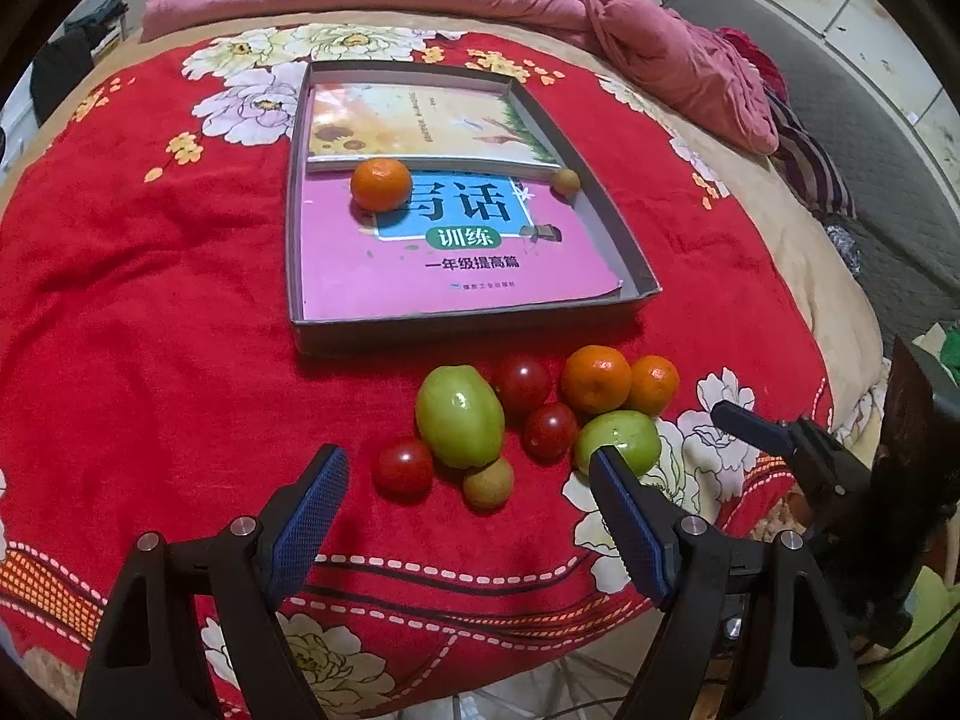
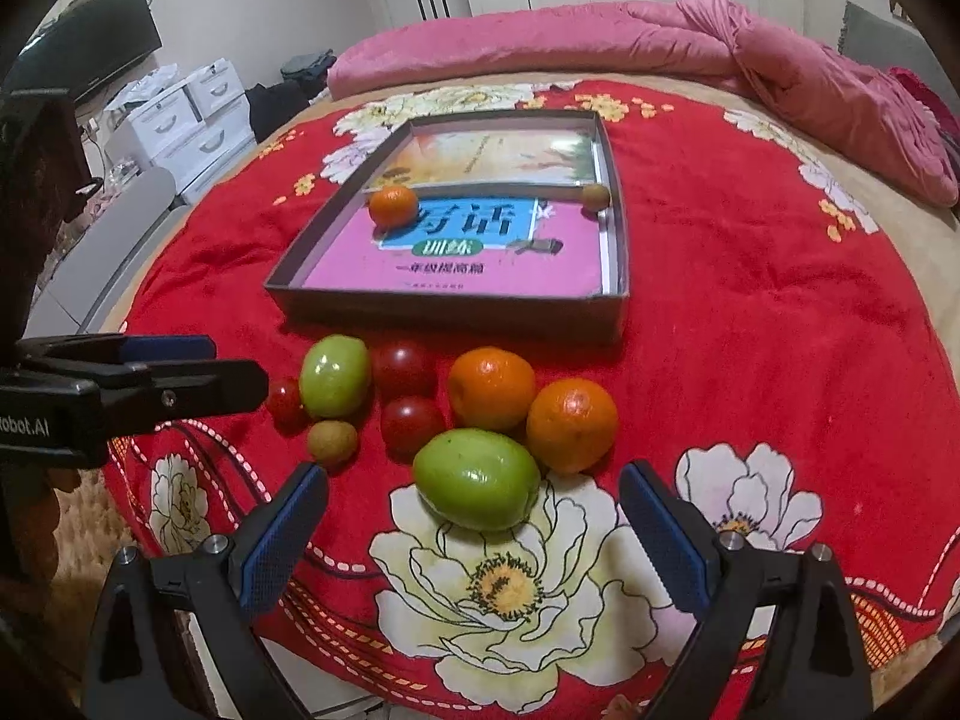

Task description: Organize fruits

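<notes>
A shallow grey box (image 1: 624, 252) (image 2: 288, 282) lies on the red floral blanket with two books inside. In it sit one orange (image 1: 381, 183) (image 2: 393, 205) and a small brown longan (image 1: 566, 180) (image 2: 596, 195). In front of the box lies a cluster: two green fruits (image 1: 460, 416) (image 2: 477, 479), two oranges (image 1: 596, 378) (image 2: 492, 387), three red tomatoes (image 1: 402, 467) (image 2: 411, 423) and a longan (image 1: 488, 483) (image 2: 332, 442). My left gripper (image 1: 468, 468) is open just before the cluster. My right gripper (image 2: 474, 486) is open around the near green fruit, apart from it.
The red blanket (image 1: 150, 300) covers a bed, with a pink quilt (image 1: 630, 30) bunched at the back. The right gripper shows at the right edge of the left view (image 1: 780, 438); the left one shows at the left of the right view (image 2: 150, 384). White drawers (image 2: 180, 120) stand beyond the bed.
</notes>
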Motion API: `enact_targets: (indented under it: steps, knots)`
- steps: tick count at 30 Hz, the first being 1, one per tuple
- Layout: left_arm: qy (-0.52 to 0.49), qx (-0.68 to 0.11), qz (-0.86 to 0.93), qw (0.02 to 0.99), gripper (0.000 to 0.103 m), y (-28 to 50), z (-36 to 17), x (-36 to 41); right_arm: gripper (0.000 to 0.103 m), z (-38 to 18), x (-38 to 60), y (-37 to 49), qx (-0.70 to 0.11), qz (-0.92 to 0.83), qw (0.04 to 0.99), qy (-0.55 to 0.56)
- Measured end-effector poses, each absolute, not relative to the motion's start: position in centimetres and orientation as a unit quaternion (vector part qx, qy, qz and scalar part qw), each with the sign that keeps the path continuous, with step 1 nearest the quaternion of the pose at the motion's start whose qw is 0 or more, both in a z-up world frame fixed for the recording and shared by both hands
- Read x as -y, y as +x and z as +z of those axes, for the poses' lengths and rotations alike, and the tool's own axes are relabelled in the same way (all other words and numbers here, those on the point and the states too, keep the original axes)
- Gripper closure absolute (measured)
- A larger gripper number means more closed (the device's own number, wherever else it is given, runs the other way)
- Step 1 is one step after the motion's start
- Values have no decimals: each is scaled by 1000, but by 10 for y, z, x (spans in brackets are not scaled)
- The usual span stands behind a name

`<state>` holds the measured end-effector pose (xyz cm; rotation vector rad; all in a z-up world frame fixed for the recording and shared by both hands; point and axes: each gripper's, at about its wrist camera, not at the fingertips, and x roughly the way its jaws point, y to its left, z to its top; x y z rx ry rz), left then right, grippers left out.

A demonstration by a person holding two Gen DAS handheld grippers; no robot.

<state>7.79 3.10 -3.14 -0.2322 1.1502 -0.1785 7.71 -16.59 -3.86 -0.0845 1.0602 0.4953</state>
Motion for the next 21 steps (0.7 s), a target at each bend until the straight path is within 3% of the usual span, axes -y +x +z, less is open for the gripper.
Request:
enact_targets:
  steps: [4,18,21]
  knots:
    - [-110,-546,-88,826,21,81,-36,-30,5,-48,166,79,-513,222,828,-38]
    - [-120,-569,-90,809,39,106,-61,-32,10,-68,165,84,-534,204,820,-25]
    - [-128,-576,-97,802,55,111,-66,-33,13,-69,166,85,-535,199,821,-26]
